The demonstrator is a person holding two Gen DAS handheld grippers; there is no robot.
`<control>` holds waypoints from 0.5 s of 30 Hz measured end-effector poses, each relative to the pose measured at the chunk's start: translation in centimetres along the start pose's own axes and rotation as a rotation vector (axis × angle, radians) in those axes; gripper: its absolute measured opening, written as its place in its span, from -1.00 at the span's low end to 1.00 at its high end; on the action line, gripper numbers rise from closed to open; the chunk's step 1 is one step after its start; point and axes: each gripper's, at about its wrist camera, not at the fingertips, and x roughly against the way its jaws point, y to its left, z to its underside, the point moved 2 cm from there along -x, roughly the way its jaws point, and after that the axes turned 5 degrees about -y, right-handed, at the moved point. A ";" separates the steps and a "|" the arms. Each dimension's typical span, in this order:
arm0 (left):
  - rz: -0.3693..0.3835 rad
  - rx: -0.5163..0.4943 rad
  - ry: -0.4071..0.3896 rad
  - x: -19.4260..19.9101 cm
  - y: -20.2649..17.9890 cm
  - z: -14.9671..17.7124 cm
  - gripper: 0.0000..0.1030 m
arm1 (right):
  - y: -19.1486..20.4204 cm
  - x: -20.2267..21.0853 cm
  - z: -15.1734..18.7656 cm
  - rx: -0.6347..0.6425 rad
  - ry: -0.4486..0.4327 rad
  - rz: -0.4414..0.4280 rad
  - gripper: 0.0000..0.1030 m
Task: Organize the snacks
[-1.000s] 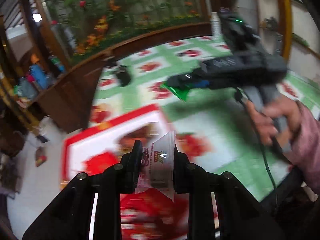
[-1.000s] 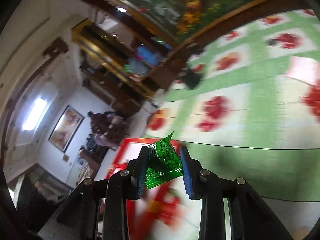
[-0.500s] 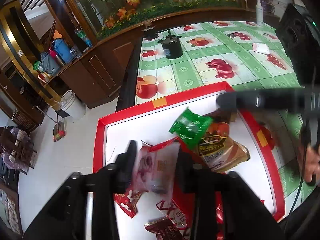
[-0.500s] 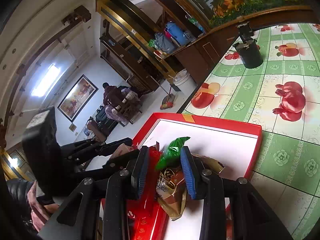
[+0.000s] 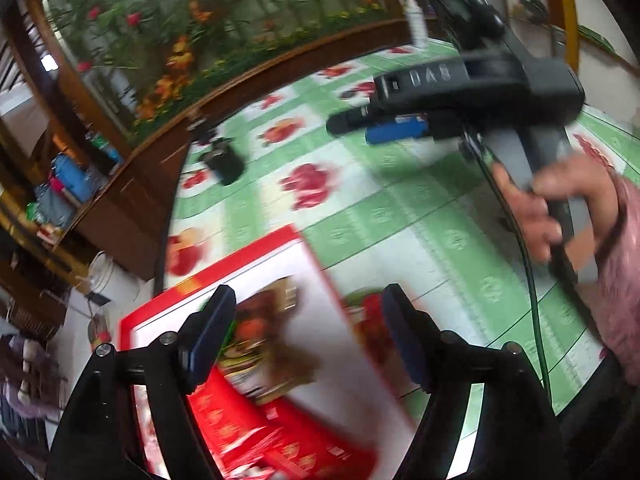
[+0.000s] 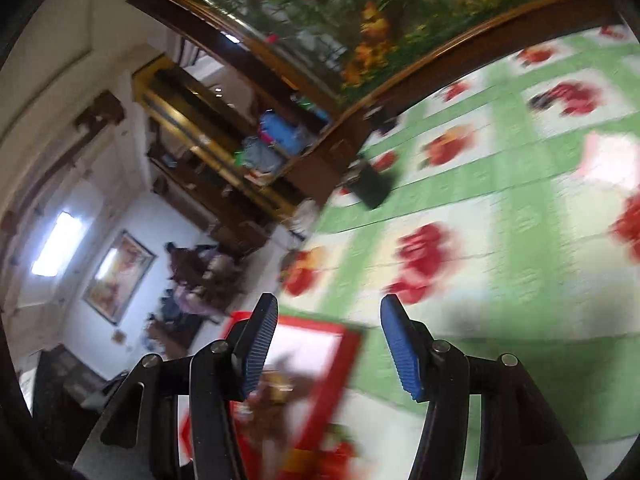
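A red-rimmed white tray lies on the green flowered tablecloth and holds blurred snack packets: a brown one and red ones. My left gripper hangs over the tray's right part, its jaws opening with nothing between them. Up and to the right, my right gripper is held by a hand above the cloth, blue pads apart. In the right wrist view the right gripper is opening and empty, with the tray and its snacks low on the left.
A black pot stands near the table's far left edge. A white bottle is at the back by the wooden planter ledge. Left of the tray the table drops off to the floor.
The left gripper let go of the pink-white packet and the right let go of the green one over the tray. Both jaws have widened, and both grippers have swung back from the tray.
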 end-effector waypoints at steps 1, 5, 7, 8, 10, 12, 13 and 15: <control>0.011 0.002 0.005 -0.3 -0.5 -0.3 0.46 | -0.8 0.7 -0.5 -0.007 -0.010 0.011 0.09; 0.037 0.039 0.029 -1.6 -2.0 -1.4 0.46 | -5.3 3.8 -2.7 -0.106 -0.065 0.043 0.12; 0.030 0.063 0.028 -2.0 -2.6 -2.2 0.46 | -6.9 5.4 -3.5 -0.121 -0.093 0.071 0.12; 0.015 0.089 0.020 -2.3 -2.8 -2.8 0.46 | -7.4 6.0 -3.9 -0.115 -0.102 0.092 0.13; -0.011 0.128 0.001 -2.7 -3.5 -3.8 0.46 | -8.2 7.3 -4.3 -0.096 -0.115 0.128 0.14; -0.054 0.177 -0.029 -3.3 -4.2 -5.4 0.51 | -9.0 8.3 -4.7 -0.081 -0.125 0.160 0.16; -0.068 0.202 -0.050 -3.5 -4.7 -6.2 0.58 | -9.3 8.9 -4.8 -0.075 -0.131 0.180 0.16; -0.099 0.255 -0.117 -4.1 -6.0 -8.5 0.60 | -10.1 9.8 -5.0 -0.069 -0.143 0.202 0.16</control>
